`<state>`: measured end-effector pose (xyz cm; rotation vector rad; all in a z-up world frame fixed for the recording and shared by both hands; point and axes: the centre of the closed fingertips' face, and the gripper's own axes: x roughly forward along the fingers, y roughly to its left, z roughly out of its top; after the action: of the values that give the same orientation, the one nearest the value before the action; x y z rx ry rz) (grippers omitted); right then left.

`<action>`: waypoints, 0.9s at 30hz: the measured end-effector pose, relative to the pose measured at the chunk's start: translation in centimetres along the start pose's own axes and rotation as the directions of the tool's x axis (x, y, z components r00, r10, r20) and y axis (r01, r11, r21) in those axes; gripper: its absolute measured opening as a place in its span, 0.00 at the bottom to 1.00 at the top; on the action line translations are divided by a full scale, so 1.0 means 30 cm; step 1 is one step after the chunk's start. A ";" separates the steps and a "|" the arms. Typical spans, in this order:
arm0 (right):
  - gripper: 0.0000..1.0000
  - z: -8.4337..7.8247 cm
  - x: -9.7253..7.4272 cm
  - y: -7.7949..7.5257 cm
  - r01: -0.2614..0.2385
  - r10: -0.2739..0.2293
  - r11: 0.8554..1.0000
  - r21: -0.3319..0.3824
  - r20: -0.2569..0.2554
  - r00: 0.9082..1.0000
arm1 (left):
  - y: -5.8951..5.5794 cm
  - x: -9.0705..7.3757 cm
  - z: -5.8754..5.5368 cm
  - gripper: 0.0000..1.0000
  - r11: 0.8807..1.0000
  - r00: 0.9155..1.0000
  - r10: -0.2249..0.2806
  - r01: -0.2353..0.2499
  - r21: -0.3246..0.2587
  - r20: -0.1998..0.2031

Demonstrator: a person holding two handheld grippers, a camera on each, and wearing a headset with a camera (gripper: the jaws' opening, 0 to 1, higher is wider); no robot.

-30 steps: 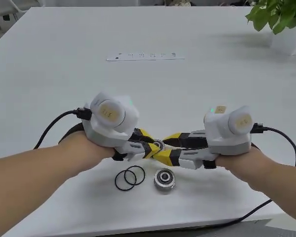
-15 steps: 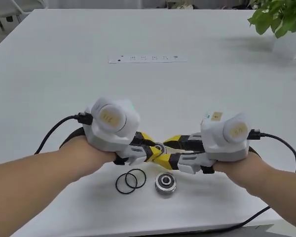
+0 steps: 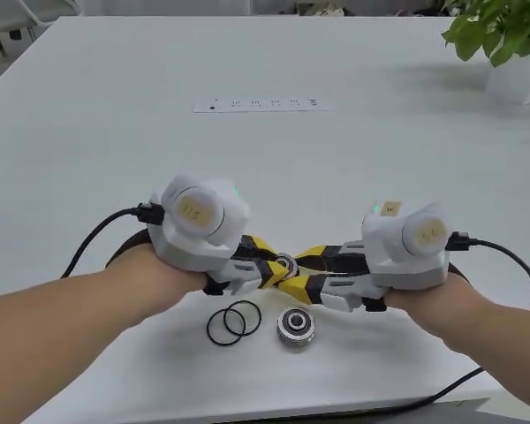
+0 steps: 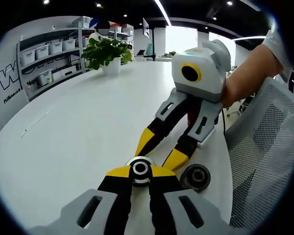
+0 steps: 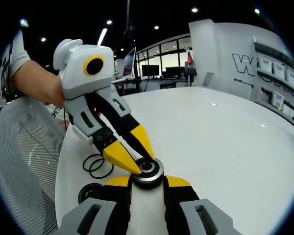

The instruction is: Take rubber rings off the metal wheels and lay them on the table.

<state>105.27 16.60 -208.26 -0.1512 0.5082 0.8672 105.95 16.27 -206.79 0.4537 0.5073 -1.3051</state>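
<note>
Head view: the left gripper and right gripper meet, both clamped on one wheel, with two loose rings and a second wheel just beneath them; left gripper view: its jaws pinch that wheel; right gripper view: likewise, so the step is probably ring stripping, and next comes peeling the ring off.

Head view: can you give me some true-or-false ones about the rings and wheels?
1. Two black rubber rings lie on the table. True.
2. The rings lie well apart from each other. False: they overlap.
3. A loose metal wheel lies beside the rings. True.
4. The grippers are far apart. False: the left gripper and the right gripper meet at a held metal wheel.
5. The plant stands next to the rings. False: it is at the table's far corner.
</note>
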 end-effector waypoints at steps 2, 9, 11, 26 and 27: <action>0.23 -0.002 -0.002 0.001 0.000 0.000 1.000 0.010 0.003 1.000 | -0.001 -0.001 0.000 0.08 1.000 1.000 0.000 0.000 -0.001 0.002; 0.21 -0.005 -0.008 0.002 -0.004 0.004 0.999 0.034 0.014 1.000 | -0.003 -0.002 0.001 0.08 1.000 1.000 0.002 -0.002 -0.002 0.004; 0.20 -0.005 -0.008 0.003 -0.005 0.005 0.999 0.036 0.015 1.000 | -0.003 -0.002 0.001 0.08 1.000 1.000 0.002 -0.002 -0.003 0.005; 0.10 -0.017 -0.029 -0.002 -0.017 0.016 0.998 0.055 0.018 1.000 | -0.003 -0.002 0.001 0.08 1.000 1.000 0.006 -0.006 -0.008 0.006; 0.09 -0.019 -0.031 -0.002 -0.017 0.015 0.998 0.059 0.019 1.000 | -0.003 -0.002 0.001 0.08 1.000 1.000 0.007 -0.007 -0.008 0.006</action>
<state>104.63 15.73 -208.31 -0.0854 0.5174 0.8677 105.86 16.29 -206.73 0.4443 0.5055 -1.2971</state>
